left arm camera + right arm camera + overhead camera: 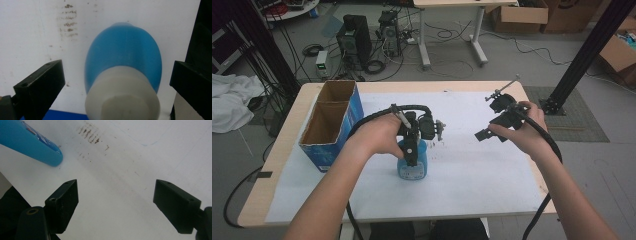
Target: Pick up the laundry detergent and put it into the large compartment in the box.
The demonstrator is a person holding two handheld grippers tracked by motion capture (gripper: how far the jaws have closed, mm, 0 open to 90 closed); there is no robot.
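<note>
A blue bottle (413,169) with a white cap (122,96) stands upright on the white sheet near the table's middle. My left gripper (411,150) points down over it, open. In the left gripper view its two black jaws flank the cap with gaps on both sides, touching nothing (117,82). The bottle's blue body (125,55) bulges below the cap. My right gripper (492,119) hangs open over the sheet to the right, well apart from the bottle, with nothing between its jaws (115,200). The bottle's side (30,142) lies at the upper left of the right gripper view.
An open blue cardboard box (332,125) with two compartments stands at the table's left. The white sheet (472,170) covers most of the wooden table and bears brown smudges (90,132). Behind the table are computer cases (354,37), cables and a black frame post (587,55).
</note>
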